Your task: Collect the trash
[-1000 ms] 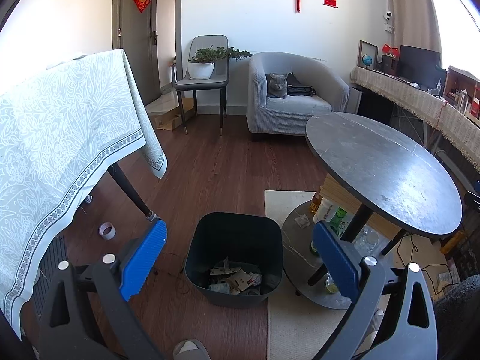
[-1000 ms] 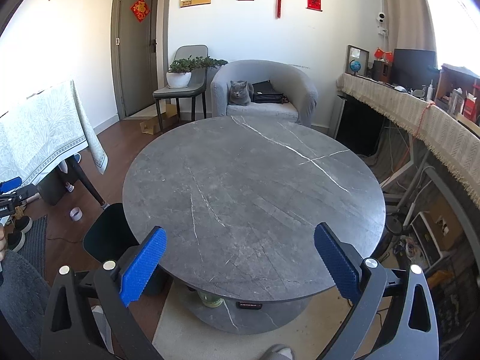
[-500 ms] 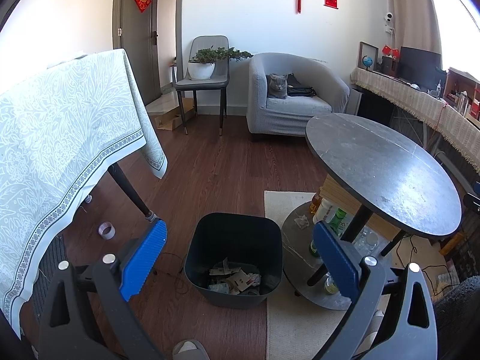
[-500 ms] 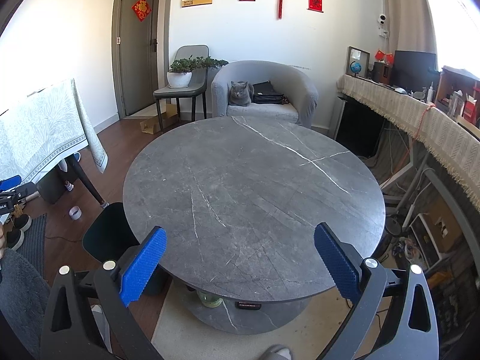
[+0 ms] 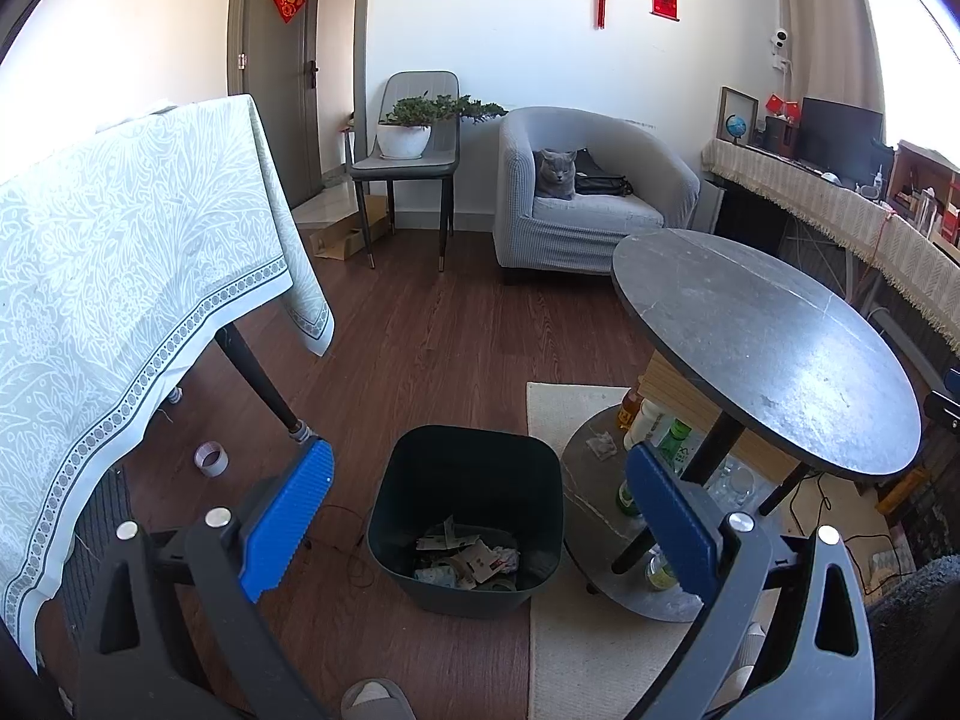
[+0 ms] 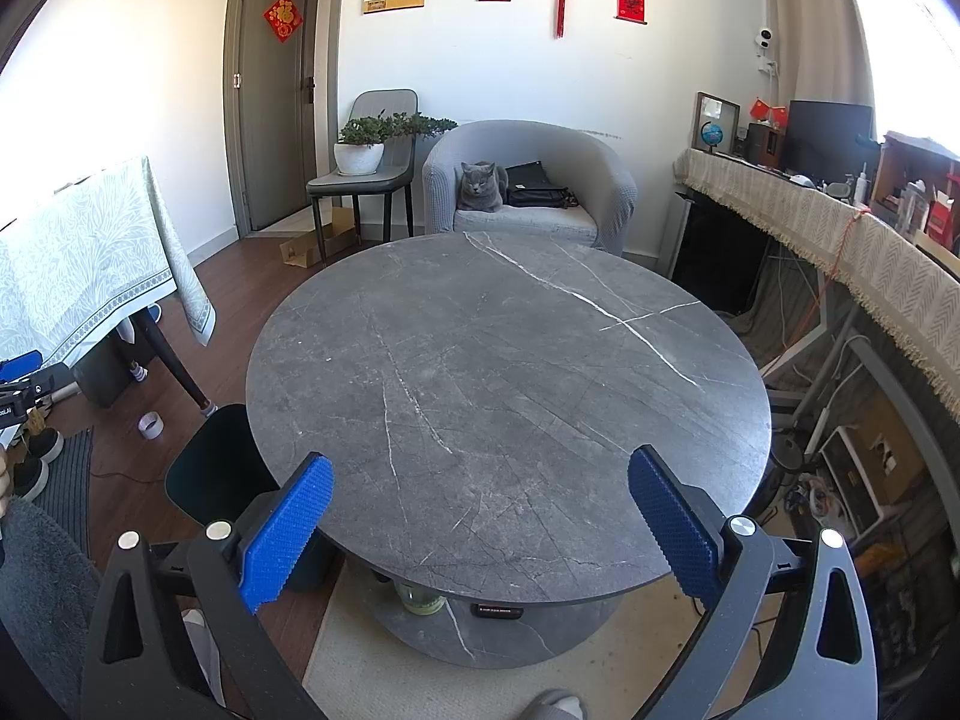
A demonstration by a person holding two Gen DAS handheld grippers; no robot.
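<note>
A dark bin (image 5: 468,480) stands on the wood floor with crumpled paper trash (image 5: 468,558) lying in its bottom. My left gripper (image 5: 477,507) hangs above and in front of it, open, with nothing between its blue pads. In the right wrist view the bin (image 6: 210,468) shows partly behind the left rim of the round grey marble table (image 6: 510,360). My right gripper (image 6: 480,513) is open over the near edge of that bare tabletop, holding nothing. A small crumpled scrap (image 5: 602,444) lies on the table's lower shelf.
A table under a pale green cloth (image 5: 120,276) stands at the left, a tape roll (image 5: 210,459) on the floor by its leg. Bottles (image 5: 660,438) crowd the lower shelf. A grey cat (image 5: 555,174) sits in the armchair. A long sideboard (image 6: 840,240) runs along the right.
</note>
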